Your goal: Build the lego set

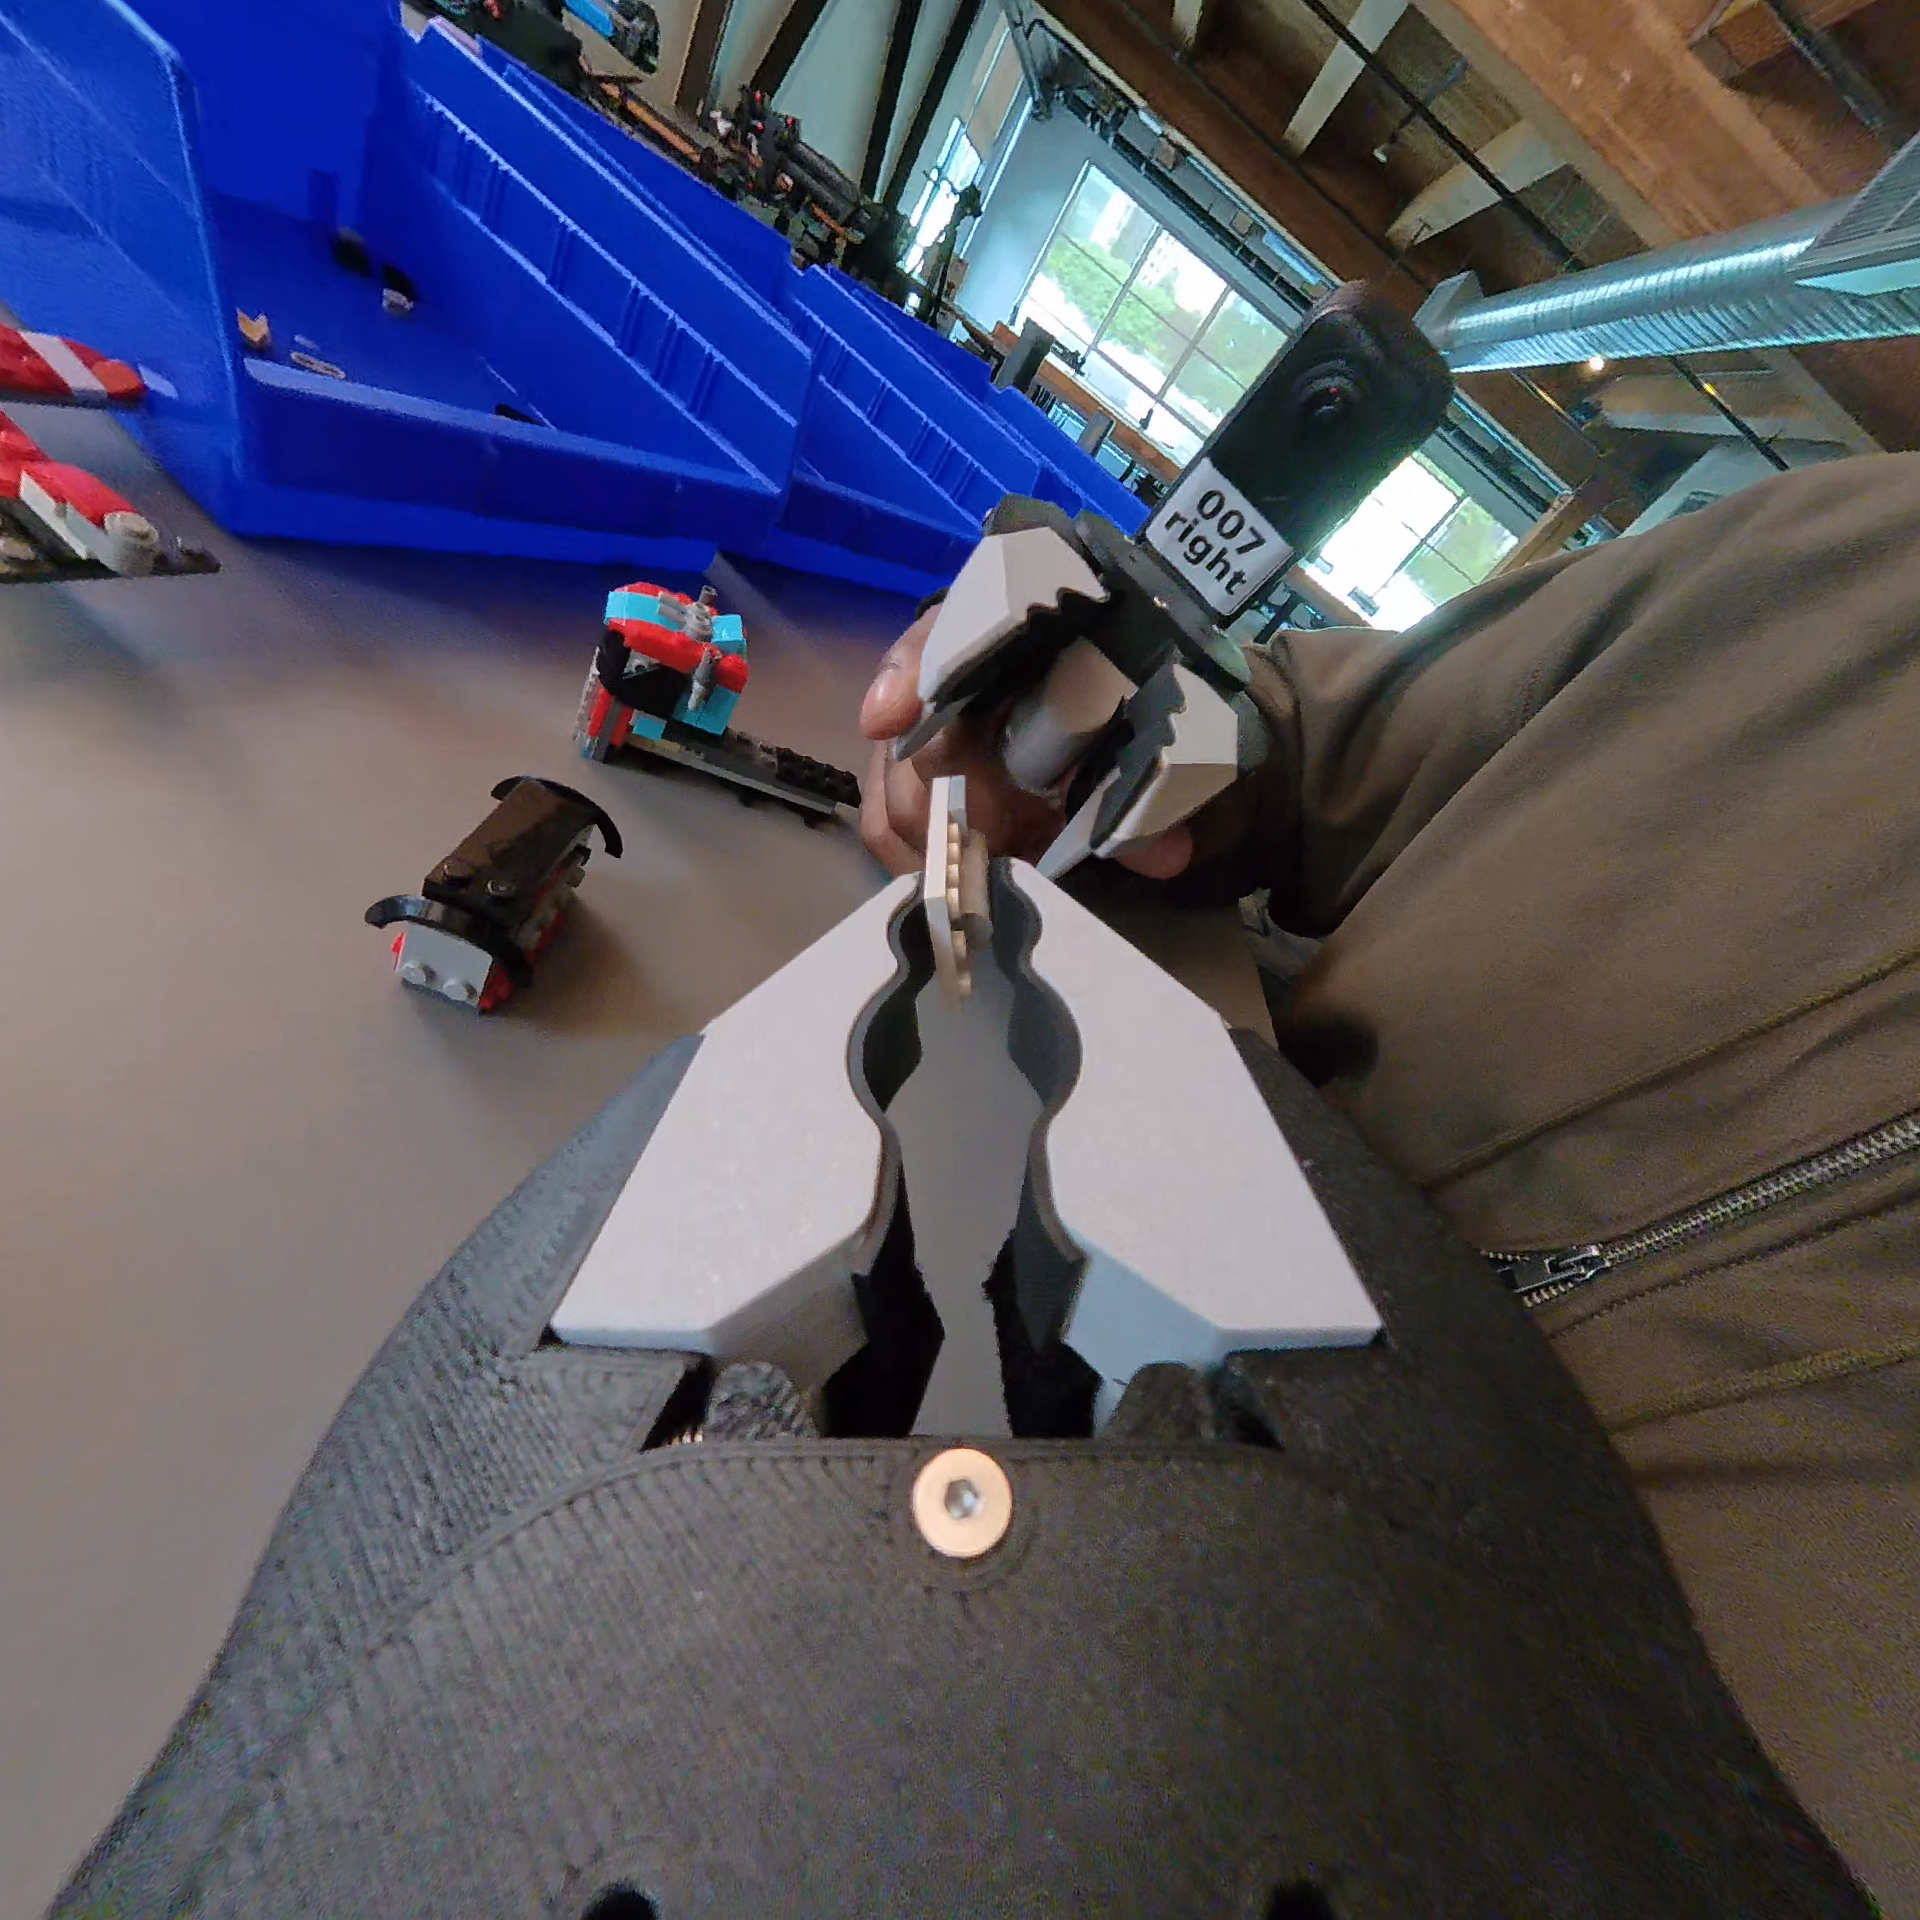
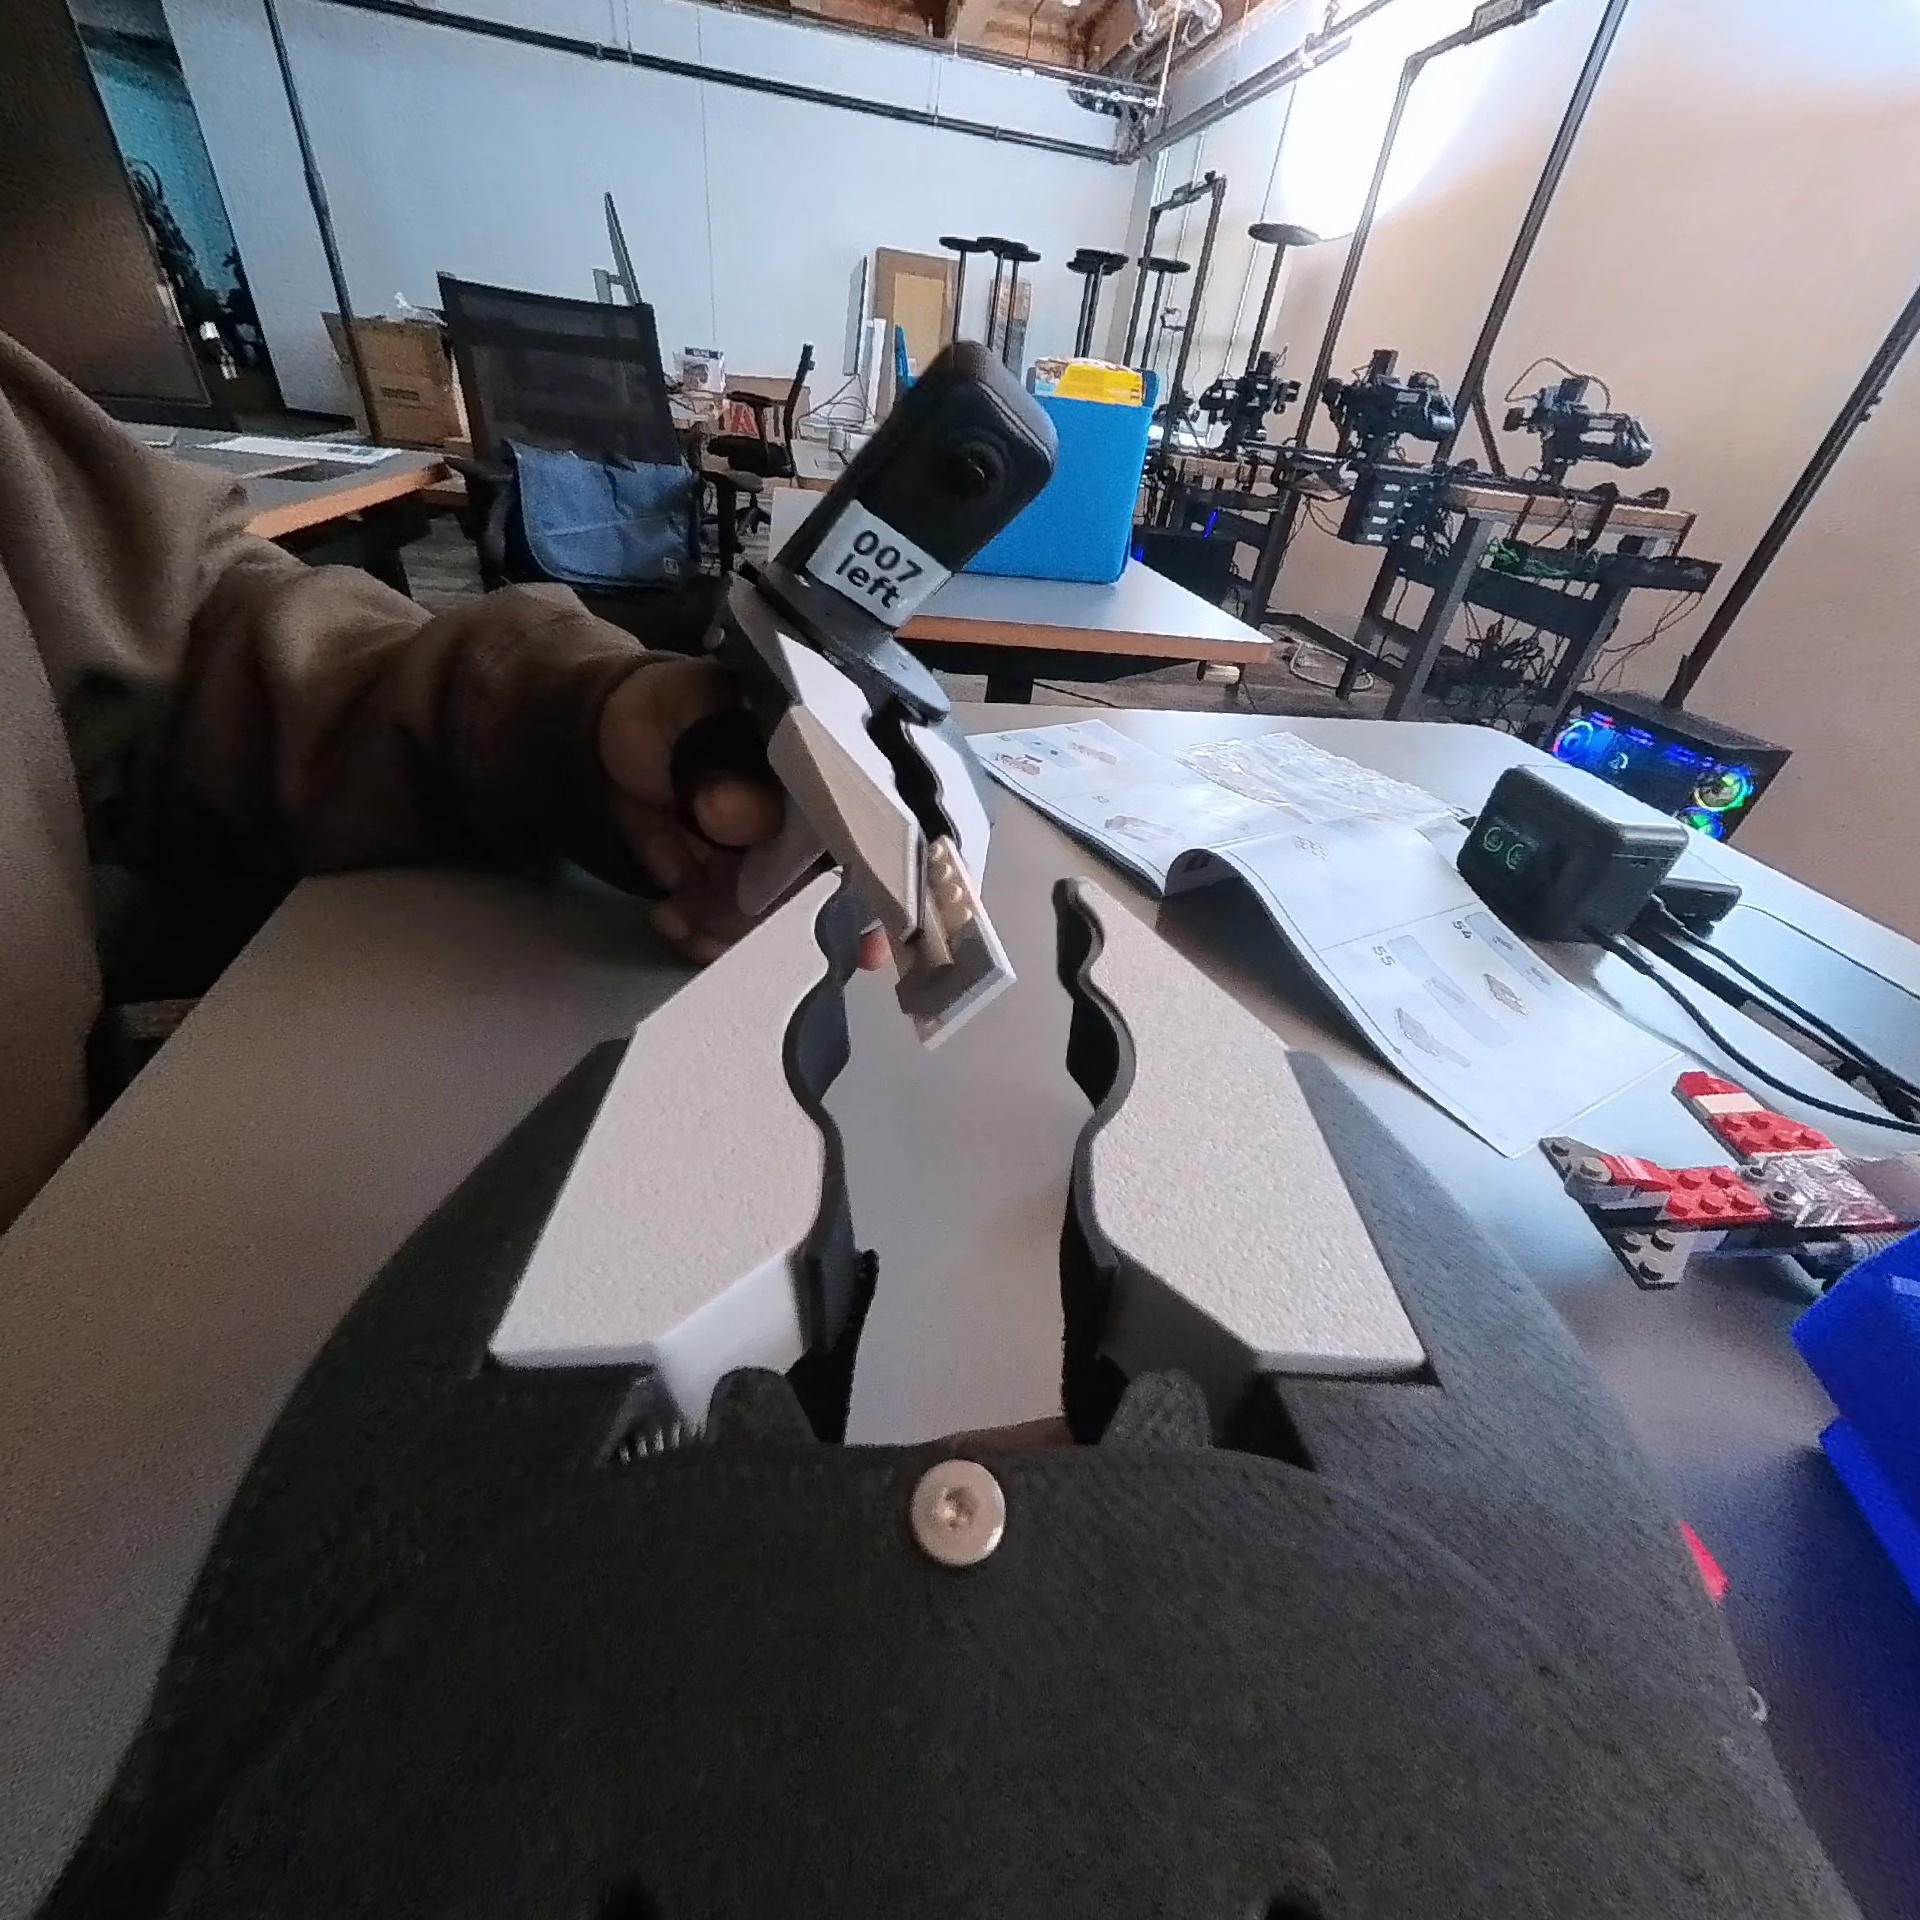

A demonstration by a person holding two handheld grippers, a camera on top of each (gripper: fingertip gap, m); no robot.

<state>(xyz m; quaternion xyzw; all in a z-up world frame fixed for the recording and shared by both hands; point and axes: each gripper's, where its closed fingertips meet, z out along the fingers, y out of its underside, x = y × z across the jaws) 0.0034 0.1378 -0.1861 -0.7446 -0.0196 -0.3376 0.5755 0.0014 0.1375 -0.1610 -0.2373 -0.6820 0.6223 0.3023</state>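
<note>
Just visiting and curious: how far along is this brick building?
Done: three part-built models lie on the table: a black one, a red-teal one, a red winged one. In hand: the left tool grips a white plate; the right tool is open. Left: joining them; the booklet lies open.

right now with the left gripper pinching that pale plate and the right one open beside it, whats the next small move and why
Probably ease the open right gripper forward around the pale plate's free end: the left gripper pinches it upright off the table, and the right pads do not touch it.
</note>
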